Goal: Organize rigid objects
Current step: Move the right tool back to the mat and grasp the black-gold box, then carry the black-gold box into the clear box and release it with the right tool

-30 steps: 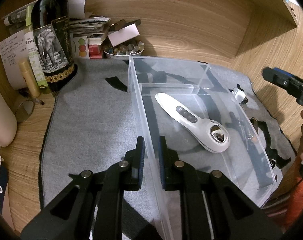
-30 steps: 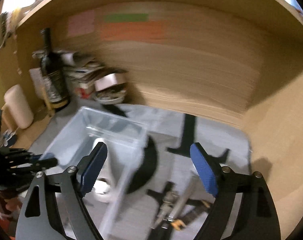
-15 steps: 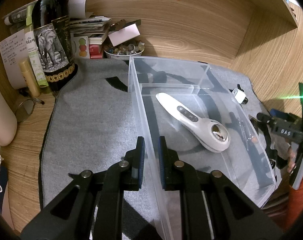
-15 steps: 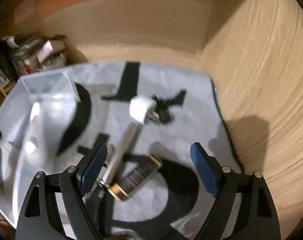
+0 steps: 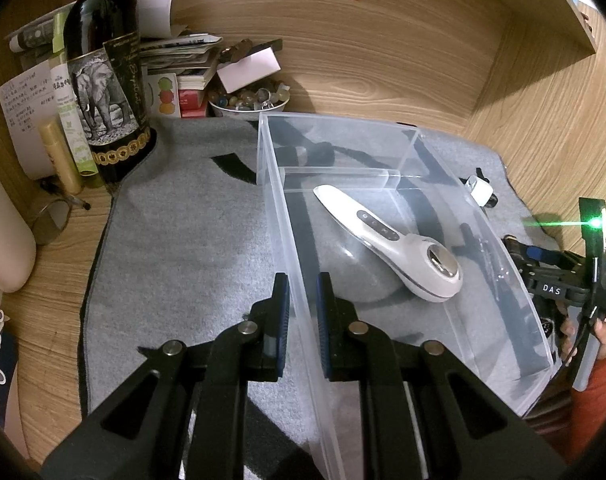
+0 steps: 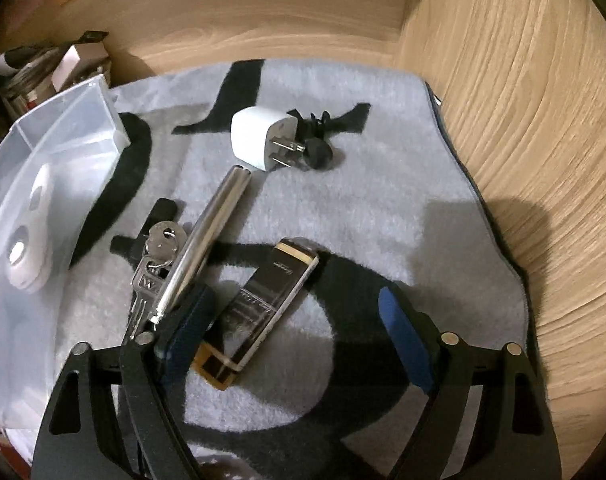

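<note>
A clear plastic bin [image 5: 515, 280] stands on a grey mat and holds a white handheld device [image 5: 391, 240]. My left gripper [image 5: 303, 312] is shut on the bin's near left wall. My right gripper [image 6: 295, 332] is open and empty, low over the mat right of the bin [image 6: 83, 120]. Below it lie a black and gold lighter [image 6: 263, 304], a silver metal tube [image 6: 207, 240], a bunch of keys [image 6: 155, 264] and a white plug adapter [image 6: 259, 140]. The lighter sits between my right fingers, nearer the left one.
A dark wine bottle [image 5: 103, 76], papers, a bowl of small stones [image 5: 247, 100] and a cream cylinder [image 5: 3, 236] crowd the back left. Wooden walls [image 6: 523, 140] close in behind and to the right. A small black clip [image 6: 319, 152] lies beside the adapter.
My right gripper swung from facing the back wall and bin down to the objects on the mat right of the bin, then closer. My left gripper has held still.
</note>
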A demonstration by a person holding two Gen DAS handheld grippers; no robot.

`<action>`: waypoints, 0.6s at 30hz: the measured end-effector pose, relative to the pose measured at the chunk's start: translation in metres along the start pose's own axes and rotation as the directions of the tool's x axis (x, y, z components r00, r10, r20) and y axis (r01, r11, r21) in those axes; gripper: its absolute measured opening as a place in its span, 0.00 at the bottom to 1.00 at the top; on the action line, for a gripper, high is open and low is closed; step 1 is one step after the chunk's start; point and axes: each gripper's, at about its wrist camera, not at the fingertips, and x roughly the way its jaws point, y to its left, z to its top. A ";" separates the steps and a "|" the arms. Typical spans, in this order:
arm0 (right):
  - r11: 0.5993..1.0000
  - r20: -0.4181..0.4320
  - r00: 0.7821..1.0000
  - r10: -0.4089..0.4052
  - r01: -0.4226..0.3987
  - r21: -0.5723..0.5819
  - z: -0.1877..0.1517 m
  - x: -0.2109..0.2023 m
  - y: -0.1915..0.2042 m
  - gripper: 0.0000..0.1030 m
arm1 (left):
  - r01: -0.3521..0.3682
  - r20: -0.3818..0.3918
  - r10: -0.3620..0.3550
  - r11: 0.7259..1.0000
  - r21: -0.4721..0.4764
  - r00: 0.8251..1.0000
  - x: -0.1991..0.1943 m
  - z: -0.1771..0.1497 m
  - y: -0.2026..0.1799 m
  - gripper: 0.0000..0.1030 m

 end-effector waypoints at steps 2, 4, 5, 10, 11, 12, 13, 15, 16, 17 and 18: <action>1.000 0.011 1.000 0.005 -0.005 -0.011 -0.004 -0.005 0.001 0.64 | -0.002 0.001 0.002 1.000 0.001 1.000 -0.001 0.000 0.000 0.13; 1.000 0.019 1.000 0.010 -0.009 -0.025 -0.006 -0.008 0.002 0.53 | -0.003 0.002 0.003 1.000 0.002 1.000 -0.001 -0.001 0.000 0.13; 0.999 0.025 1.000 0.014 -0.013 -0.040 -0.008 -0.010 0.004 0.50 | -0.002 0.002 0.002 1.000 0.001 1.000 -0.001 -0.001 0.000 0.13; 0.995 0.047 0.999 0.018 -0.013 -0.103 -0.014 -0.016 0.015 0.25 | -0.004 0.000 0.004 1.000 0.001 1.000 -0.001 -0.001 0.000 0.13; 0.994 0.048 0.999 0.021 -0.015 -0.108 -0.014 -0.016 0.017 0.23 | -0.005 0.001 0.005 1.000 0.002 1.000 -0.001 -0.001 0.000 0.13; 0.994 0.049 0.999 0.023 -0.017 -0.109 -0.013 -0.016 0.017 0.21 | -0.004 0.001 0.004 1.000 0.002 1.000 -0.001 -0.001 0.000 0.13; 0.994 0.049 0.999 0.022 -0.016 -0.106 -0.012 -0.016 0.016 0.21 | -0.006 0.001 0.006 1.000 0.003 1.000 -0.001 -0.001 0.000 0.13; 0.996 0.051 0.999 0.018 -0.013 -0.088 -0.012 -0.019 0.014 0.21 | -0.006 0.001 0.006 1.000 0.001 1.000 -0.001 -0.001 0.000 0.13; 0.997 0.052 0.999 0.014 -0.010 -0.083 -0.009 -0.015 0.013 0.21 | -0.005 0.001 0.005 1.000 0.002 1.000 -0.001 -0.001 0.000 0.13; 0.997 0.057 0.998 0.009 -0.005 -0.073 -0.008 -0.016 0.011 0.21 | -0.005 0.001 0.005 1.000 0.001 1.000 -0.001 -0.001 0.000 0.13; 0.998 0.059 0.998 0.010 -0.007 -0.062 -0.006 -0.016 0.010 0.21 | -0.004 0.000 0.004 1.000 0.000 1.000 -0.001 -0.001 0.000 0.13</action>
